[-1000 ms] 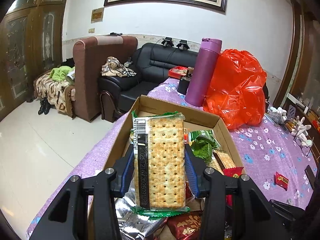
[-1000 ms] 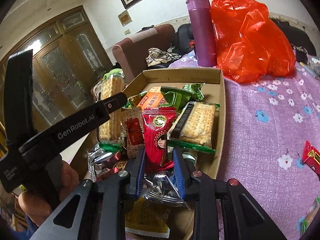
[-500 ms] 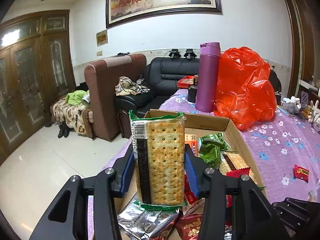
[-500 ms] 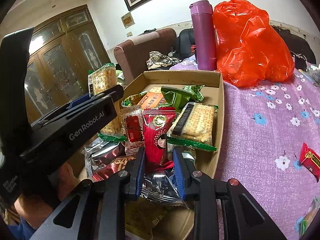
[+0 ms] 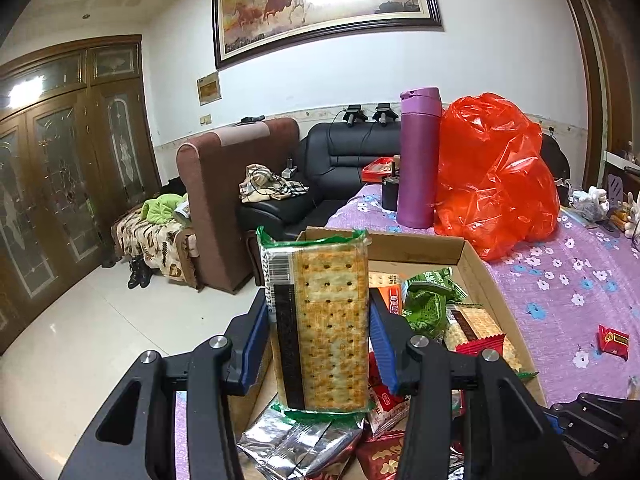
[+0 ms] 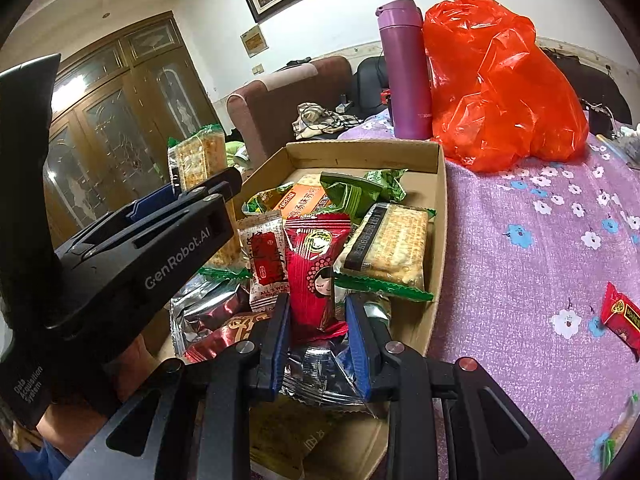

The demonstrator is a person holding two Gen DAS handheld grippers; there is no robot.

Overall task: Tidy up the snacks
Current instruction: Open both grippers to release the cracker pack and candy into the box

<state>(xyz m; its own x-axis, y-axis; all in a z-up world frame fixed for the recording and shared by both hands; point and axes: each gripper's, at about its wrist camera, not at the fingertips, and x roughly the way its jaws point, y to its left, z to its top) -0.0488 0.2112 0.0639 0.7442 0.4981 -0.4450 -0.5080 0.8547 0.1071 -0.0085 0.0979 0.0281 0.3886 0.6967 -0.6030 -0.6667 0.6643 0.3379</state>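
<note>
My left gripper (image 5: 318, 344) is shut on a pack of square crackers (image 5: 326, 292) in a clear, green-edged wrapper. It holds the pack upright above the left side of the cardboard box (image 5: 476, 264). In the right wrist view, the same cracker pack (image 6: 196, 156) stands out of the left gripper (image 6: 192, 200) at the box's left wall. My right gripper (image 6: 318, 320) is shut on the lower end of a red packet with a cartoon girl (image 6: 316, 260). That packet lies on the heap of snacks in the box (image 6: 438, 208). A second cracker pack (image 6: 388, 244) lies flat beside it.
A purple flask (image 6: 406, 72) and a red plastic bag (image 6: 500, 88) stand behind the box on the purple flowered tablecloth (image 6: 520, 280). A small red packet (image 6: 622, 316) lies loose at the right. Armchair and sofa lie beyond the table's left edge.
My left gripper has tipped upward and rolled a little with the cracker pack, which now stands higher against the box's far left corner. The right gripper and its red packet have kept still.
</note>
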